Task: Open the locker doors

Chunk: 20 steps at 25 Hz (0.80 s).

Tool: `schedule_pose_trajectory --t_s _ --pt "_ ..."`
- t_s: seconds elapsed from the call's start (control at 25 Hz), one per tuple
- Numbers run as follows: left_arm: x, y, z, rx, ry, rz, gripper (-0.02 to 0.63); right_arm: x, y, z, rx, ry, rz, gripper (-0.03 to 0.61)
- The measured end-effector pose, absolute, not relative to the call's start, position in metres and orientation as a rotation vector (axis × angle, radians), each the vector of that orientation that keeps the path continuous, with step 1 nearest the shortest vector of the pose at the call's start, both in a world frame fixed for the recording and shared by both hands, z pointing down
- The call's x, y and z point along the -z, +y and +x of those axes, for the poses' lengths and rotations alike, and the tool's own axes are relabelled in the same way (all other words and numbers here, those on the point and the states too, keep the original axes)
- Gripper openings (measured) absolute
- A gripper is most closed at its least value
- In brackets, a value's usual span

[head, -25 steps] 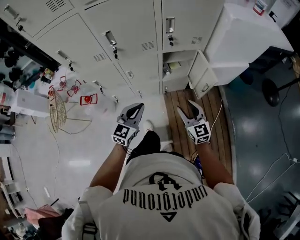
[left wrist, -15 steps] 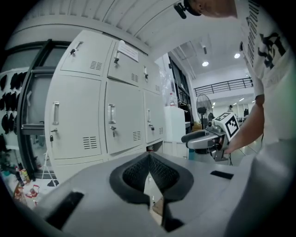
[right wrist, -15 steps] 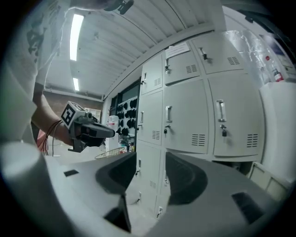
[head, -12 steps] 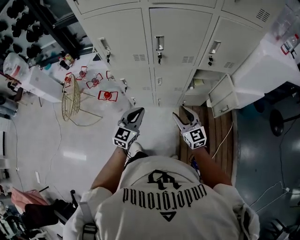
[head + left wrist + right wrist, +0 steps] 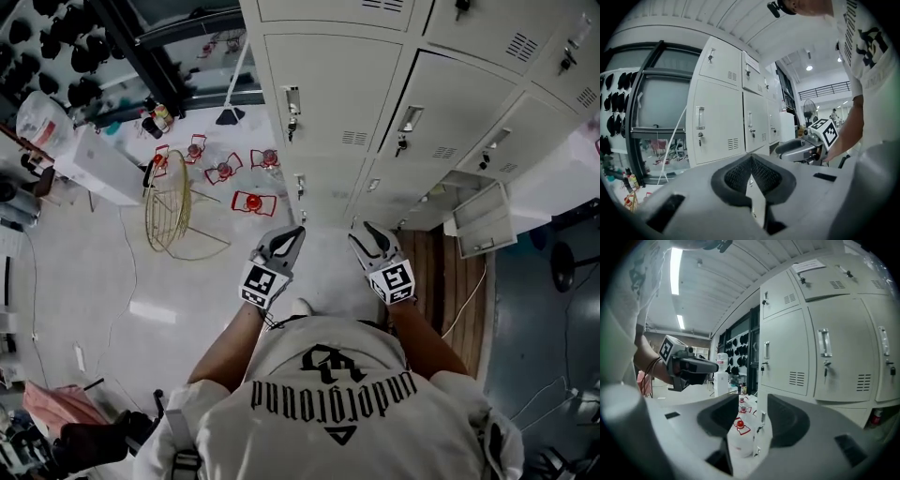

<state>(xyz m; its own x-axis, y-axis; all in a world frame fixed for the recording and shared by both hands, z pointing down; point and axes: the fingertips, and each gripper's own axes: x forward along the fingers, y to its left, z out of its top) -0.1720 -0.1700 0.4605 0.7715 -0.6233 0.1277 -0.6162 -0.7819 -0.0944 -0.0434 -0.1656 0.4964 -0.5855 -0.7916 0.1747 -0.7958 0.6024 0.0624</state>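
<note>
Head cam stares steeply down from above the person [image 5: 328, 403] at the lockers [image 5: 337, 94]. Both gripper cams sit low, looking along their jaws at those same lockers, pretty close up.

Lockers: a pale grey locker bank [image 5: 337, 103] runs across the top; most doors are shut, each with a handle and a vent.
Open door: one low locker door [image 5: 480, 223] at the right stands swung out, above the wooden boards [image 5: 427, 281].
Left gripper: the left gripper [image 5: 292, 234] points at the locker base, jaws together.
Right gripper: the right gripper [image 5: 364, 232] is just beside the left one, its jaws closing on empty air.
Floor: red-framed pieces [image 5: 253, 202] lie scattered near a gold wire basket [image 5: 169, 211] at the left.
Person: a white printed shirt [image 5: 328, 403] fills the bottom edge.
</note>
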Motion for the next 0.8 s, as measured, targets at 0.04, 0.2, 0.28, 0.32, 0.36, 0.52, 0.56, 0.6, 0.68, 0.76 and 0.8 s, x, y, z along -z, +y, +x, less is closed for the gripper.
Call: schedule_pose_trajectory --t_s 0.04,0.2,0.28,0.32,0.36,0.52,0.56,0.6,0.68,0.76,0.8 --pt "-0.462 -0.174 -0.184 0.236 1.021 -2.917 0.008 -0.499 -0.169 -0.057 -0.041 -2.643 1.313 0.196" --pt "-0.474 -0.189 -0.225 0.237 1.053 -2.934 0.008 -0.508 -0.189 -0.105 -0.054 -2.645 1.275 0.195" --pt "-0.48 -0.194 -0.242 0.236 1.083 -2.934 0.008 -0.514 -0.196 -0.126 -0.07 -2.648 1.24 0.195" --pt "-0.483 -0.197 -0.25 0.236 1.101 -2.934 0.008 -0.519 -0.198 -0.136 -0.079 -2.648 1.218 0.195" --pt "-0.487 -0.2 -0.257 0.235 1.121 -2.936 0.008 -0.524 -0.2 -0.144 -0.088 -2.648 1.198 0.195" --pt "-0.496 -0.219 -0.274 0.238 1.177 -2.929 0.008 -0.541 -0.217 -0.164 -0.115 -2.646 1.144 0.195" --pt "-0.499 -0.224 -0.277 0.242 1.182 -2.923 0.008 -0.546 -0.223 -0.167 -0.119 -2.644 1.134 0.195" --pt "-0.502 -0.229 -0.28 0.247 1.186 -2.918 0.008 -0.551 -0.231 -0.171 -0.122 -2.643 1.126 0.195" --pt "-0.511 -0.244 -0.286 0.261 1.203 -2.91 0.008 -0.564 -0.248 -0.177 -0.126 -2.639 1.11 0.195" --pt "-0.521 -0.257 -0.29 0.273 1.234 -2.909 0.008 -0.578 -0.265 -0.181 -0.135 -2.632 1.092 0.193" --pt "-0.525 -0.262 -0.291 0.278 1.249 -2.911 0.008 -0.585 -0.273 -0.182 -0.143 -2.625 1.083 0.193"
